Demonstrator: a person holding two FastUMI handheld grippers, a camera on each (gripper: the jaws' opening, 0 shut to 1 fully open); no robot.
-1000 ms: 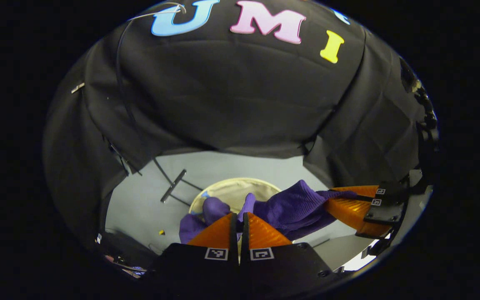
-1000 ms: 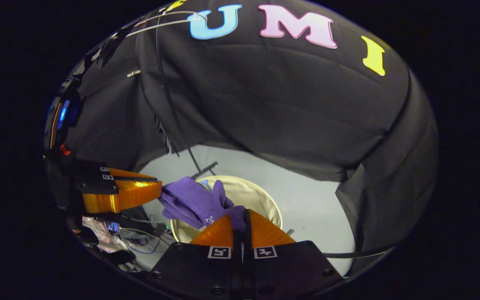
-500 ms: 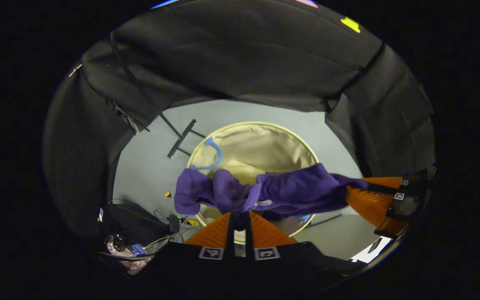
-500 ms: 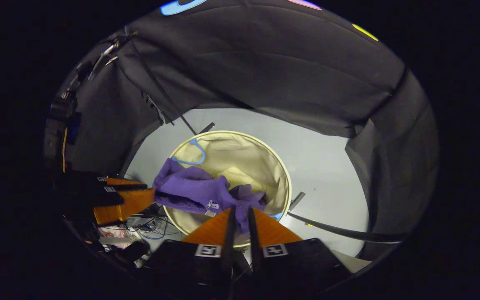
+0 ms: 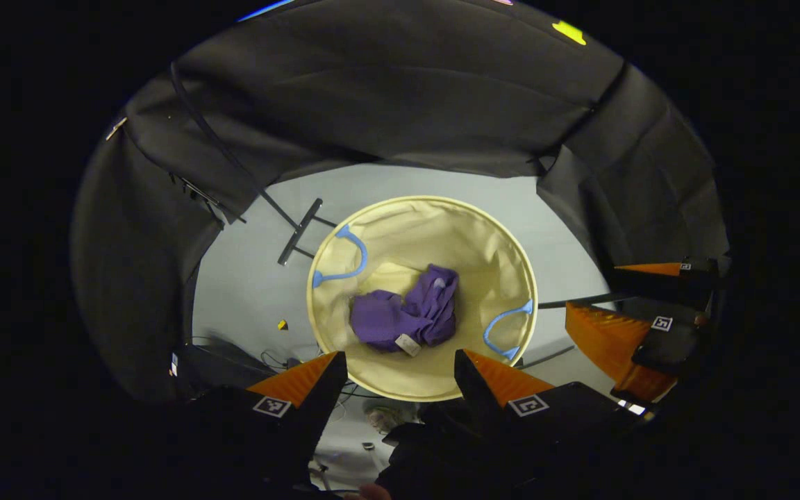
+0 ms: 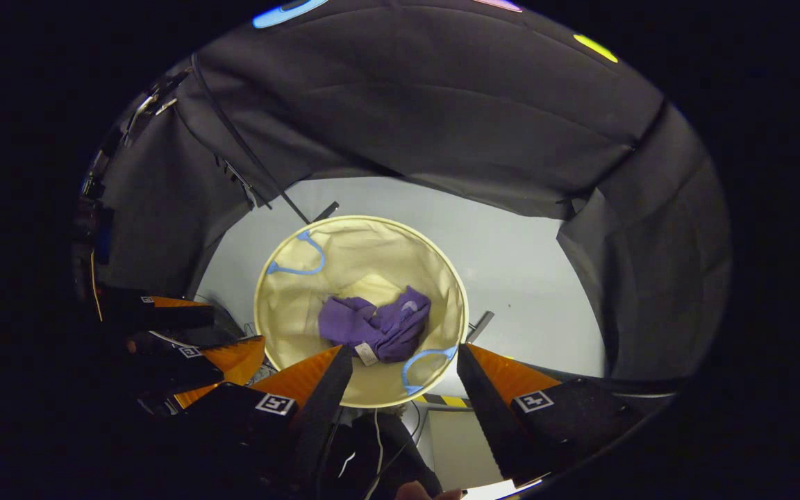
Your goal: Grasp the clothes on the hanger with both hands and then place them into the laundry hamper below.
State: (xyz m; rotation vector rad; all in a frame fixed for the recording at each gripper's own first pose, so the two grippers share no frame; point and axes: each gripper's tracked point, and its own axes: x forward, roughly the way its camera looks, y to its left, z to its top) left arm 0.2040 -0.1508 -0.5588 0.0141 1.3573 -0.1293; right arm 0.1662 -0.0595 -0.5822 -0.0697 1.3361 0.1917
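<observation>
1. The left gripper (image 5: 397,364) has its two fingers (image 5: 306,378) spread wide apart with nothing between them; in the left gripper view they point down over the near rim of the hamper.
2. The right gripper (image 6: 404,361) likewise has its fingers (image 6: 317,378) spread wide and holds nothing, poised above the hamper's near edge in the right gripper view.
3. Through the gap of each pair of fingers lies the crumpled purple knitted garment (image 5: 407,316), bunched into a loose heap with a small pale tag at its 6 o'clock edge. It rests on the bottom of the hamper, free of both grippers.
4. The round cream fabric laundry hamper with blue loop handles (image 5: 504,236) stands on the pale grey floor (image 5: 247,285). Its handles sit at about 10 o'clock and 4 o'clock of the rim in the left gripper view. The garment lies slightly toward 6 o'clock of the hamper's centre.
5. In the right gripper view the garment (image 6: 376,323) is seen in the same place, inside the hamper (image 6: 435,271).
6. Both grippers look steeply downward into the hamper. The right gripper appears at 3 o'clock in the left gripper view, and the left gripper appears at 8 o'clock in the right gripper view, each beside the hamper.
7. A thin black stand foot (image 5: 299,222) lies on the floor at 10 o'clock, just beyond the hamper.
</observation>
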